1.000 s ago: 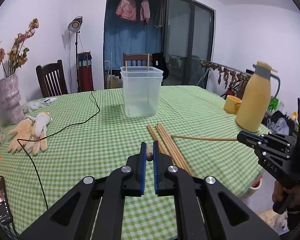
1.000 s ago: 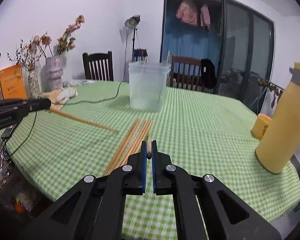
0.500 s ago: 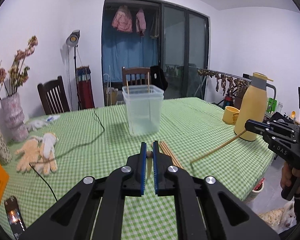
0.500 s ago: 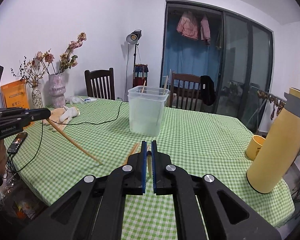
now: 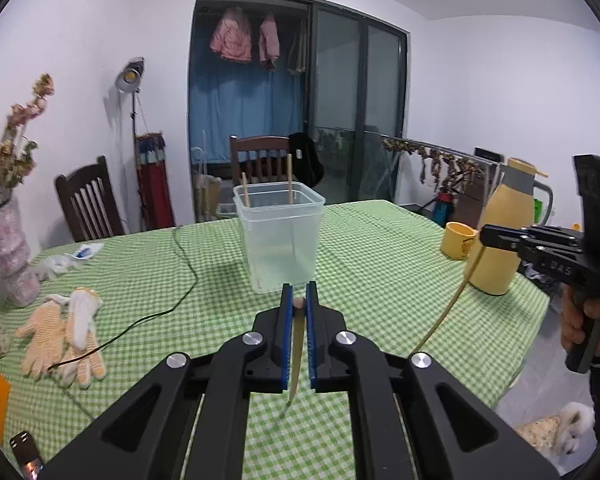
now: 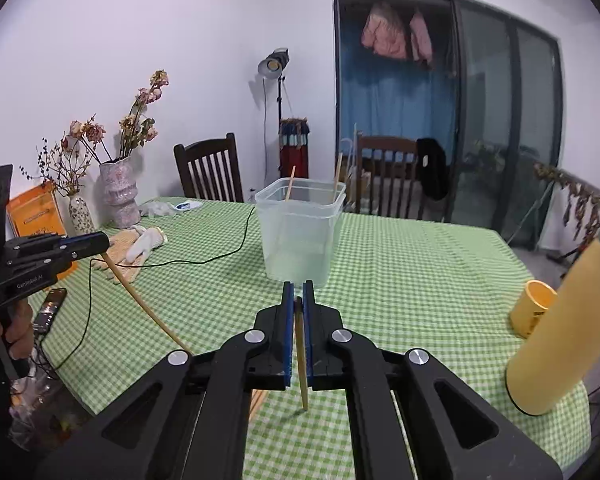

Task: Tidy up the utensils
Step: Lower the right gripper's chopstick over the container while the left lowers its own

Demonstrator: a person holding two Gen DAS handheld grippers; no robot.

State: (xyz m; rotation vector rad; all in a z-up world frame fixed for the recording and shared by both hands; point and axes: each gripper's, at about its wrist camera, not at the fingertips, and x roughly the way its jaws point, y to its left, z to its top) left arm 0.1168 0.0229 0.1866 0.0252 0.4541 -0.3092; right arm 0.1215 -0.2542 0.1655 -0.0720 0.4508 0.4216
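Left claw (image 5: 299, 303) pinching a thin wooden chopstick (image 5: 296, 354), tip hanging above the green checked desk (image 5: 380, 256). Right claw (image 6: 299, 300) clamped on another wooden chopstick (image 6: 301, 364), likewise lifted. Clear square plastic tub (image 5: 279, 236) mid-desk, two sticks inside

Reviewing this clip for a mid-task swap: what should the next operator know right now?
Left gripper: shut on a chopstick, tip hanging down over the table.
Right gripper: shut on another chopstick, also hanging.
Tub: upright mid-table, two chopsticks already standing inside.
Left to do: drop both held chopsticks into the tub. More may lie below the right gripper; mostly hidden.
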